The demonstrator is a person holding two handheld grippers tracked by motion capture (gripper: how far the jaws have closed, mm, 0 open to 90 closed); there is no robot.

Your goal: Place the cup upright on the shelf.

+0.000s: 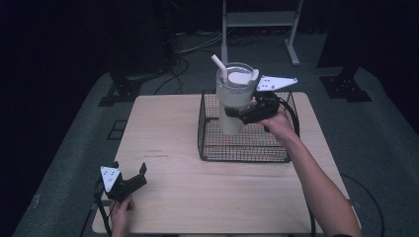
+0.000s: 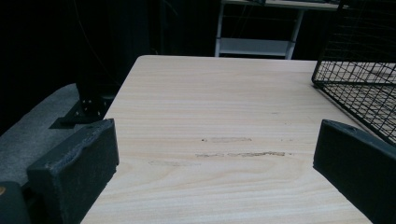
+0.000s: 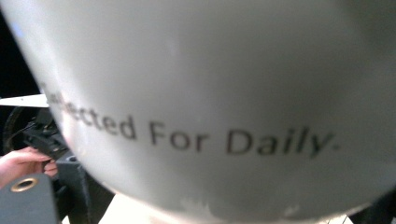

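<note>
High view: tumbler (image 1: 232,101) above basket (image 1: 244,153).

Right gripper view: tumbler (image 3: 224,93) too close, my print blurred, first word cut off | high view: tumbler base hidden behind basket (image 1: 245,153) mesh

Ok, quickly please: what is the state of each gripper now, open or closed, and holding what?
Left gripper: open, holding nothing, low over the table.
Right gripper: closed on the cup, held above the wire basket.
</note>
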